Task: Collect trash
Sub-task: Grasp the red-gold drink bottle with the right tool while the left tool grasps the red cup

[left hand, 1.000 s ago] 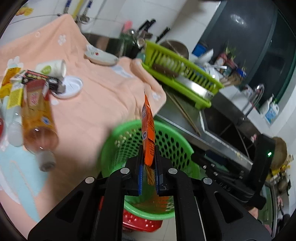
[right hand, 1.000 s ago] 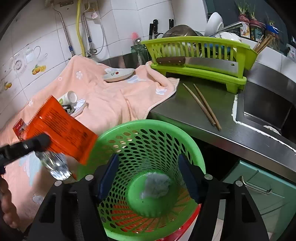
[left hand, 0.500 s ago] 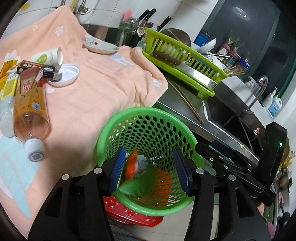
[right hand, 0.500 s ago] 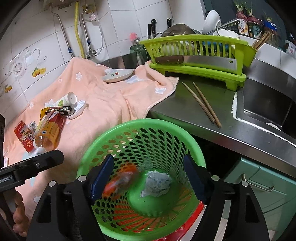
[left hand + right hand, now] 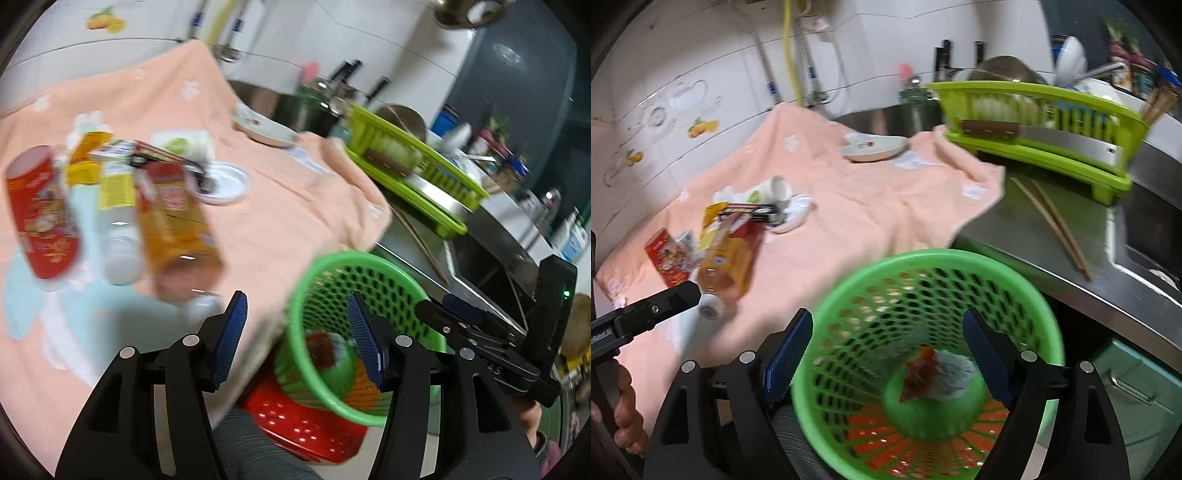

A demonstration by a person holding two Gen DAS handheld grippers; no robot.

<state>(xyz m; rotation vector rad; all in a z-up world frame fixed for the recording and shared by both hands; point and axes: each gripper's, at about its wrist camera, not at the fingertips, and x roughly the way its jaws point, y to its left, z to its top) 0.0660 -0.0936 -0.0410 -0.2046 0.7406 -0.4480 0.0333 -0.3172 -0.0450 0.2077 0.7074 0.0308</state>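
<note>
Item: green perforated basket (image 5: 934,332), landmark, at the edge of the peach towel (image 5: 849,221); inside it an orange wrapper (image 5: 918,373) touching crumpled grey paper (image 5: 951,374). L gripper (image 5: 295,332): jaws apart, opening, nothing btwn; R gripper (image 5: 886,354): jaws wide over the basket, opening, empty. Left of basket on towel: orange drink bottle (image 5: 729,258), red can (image 5: 42,218), white cup (image 5: 774,190); dish rack (image 5: 1041,125) behind basket.

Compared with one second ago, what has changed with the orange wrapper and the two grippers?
The left gripper let go of the flat orange snack wrapper, which now lies inside the green perforated plastic basket beside a crumpled white tissue. Its jaws are opening, with nothing between them, and its view has swung toward the peach towel. The right gripper's jaws are also opening, empty. The litter on the towel stayed.
</note>
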